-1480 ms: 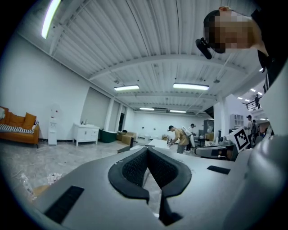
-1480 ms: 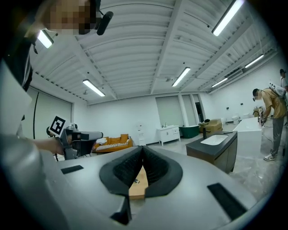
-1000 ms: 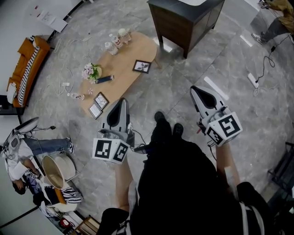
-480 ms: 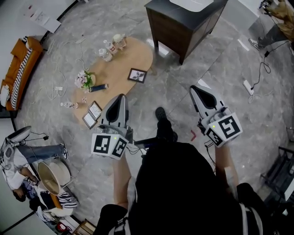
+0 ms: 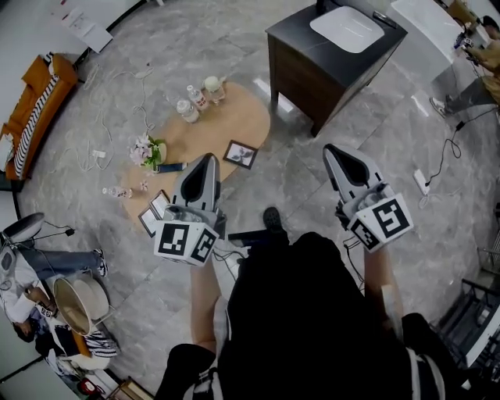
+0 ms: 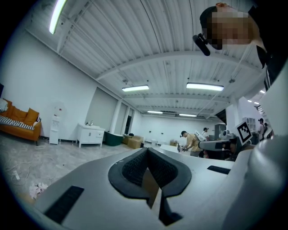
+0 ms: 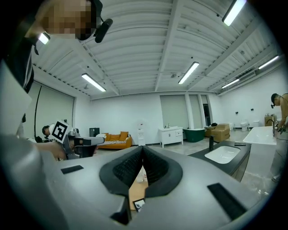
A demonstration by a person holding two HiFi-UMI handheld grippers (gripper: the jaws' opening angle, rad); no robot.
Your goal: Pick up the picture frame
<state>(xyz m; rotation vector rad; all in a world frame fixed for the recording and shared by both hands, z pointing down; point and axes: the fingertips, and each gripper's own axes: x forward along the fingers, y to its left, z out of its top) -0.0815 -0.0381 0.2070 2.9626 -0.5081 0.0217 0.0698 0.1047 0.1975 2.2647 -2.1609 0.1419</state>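
The oval wooden table (image 5: 205, 134) stands on the grey stone floor ahead of the person. The picture frame (image 5: 241, 154) lies flat on the table's right edge, about halfway along, dark-rimmed with a pale picture inside. No claw touches it.

The left claw (image 5: 207, 159) hangs above the table's near end with its tip over the wood, well short of the frame. In the left gripper view the left claw (image 6: 146, 151) is clenched, its ribbed pads meeting at the tip with nothing between them. The right claw (image 5: 329, 149) is off to the right of the table, over bare floor. In the right gripper view the right claw (image 7: 142, 148) is likewise clenched on nothing, and through the notch under its pads the table (image 7: 134, 191) and the picture frame (image 7: 138, 205) show below.

On the table's far end stand three small bottles (image 5: 198, 97); what they hold cannot be made out. On the table's left edge a small green vase (image 5: 153, 153) holds pale pink flowers (image 5: 143, 147), and a dark bar-shaped object (image 5: 170, 166) lies just beside it. Two smaller frames (image 5: 154, 211) lie at the table's near end, partly behind the left claw.

Beyond the table's far right stands a dark cabinet (image 5: 306, 69) with a white basin (image 5: 346, 17) set into its top.
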